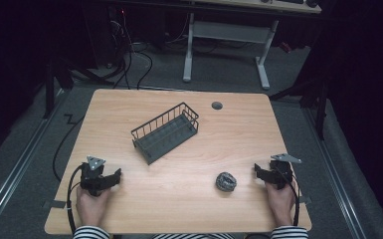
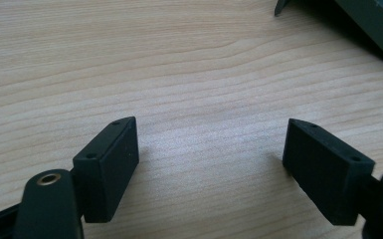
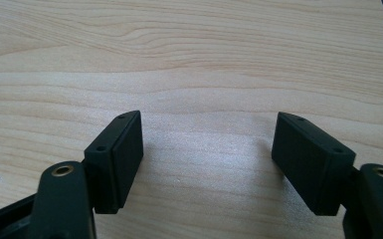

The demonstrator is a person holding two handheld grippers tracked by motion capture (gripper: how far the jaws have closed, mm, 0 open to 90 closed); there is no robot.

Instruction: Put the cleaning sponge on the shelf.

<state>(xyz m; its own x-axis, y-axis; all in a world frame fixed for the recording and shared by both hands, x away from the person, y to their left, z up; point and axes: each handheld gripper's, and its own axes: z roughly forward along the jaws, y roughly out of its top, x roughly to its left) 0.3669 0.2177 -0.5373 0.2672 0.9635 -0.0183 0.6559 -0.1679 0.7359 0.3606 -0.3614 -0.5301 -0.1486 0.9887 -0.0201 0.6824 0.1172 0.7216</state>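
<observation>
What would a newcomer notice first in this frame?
Most striking is the dark wire basket, set at a slant in the middle of the wooden table. Next comes the crumpled grey ball lying alone toward the near right. The left tongs and right tongs rest open at the near corners, nothing between their jaws.

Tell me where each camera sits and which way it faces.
High view: above the person's side, facing forward and down on the table, wire basket and foil ball; hands and both tongs show.
Left gripper view: rides the left tongs, facing bare tabletop.
Right gripper view: rides the right tongs, likewise.
Shared: the wooden tabletop.
</observation>
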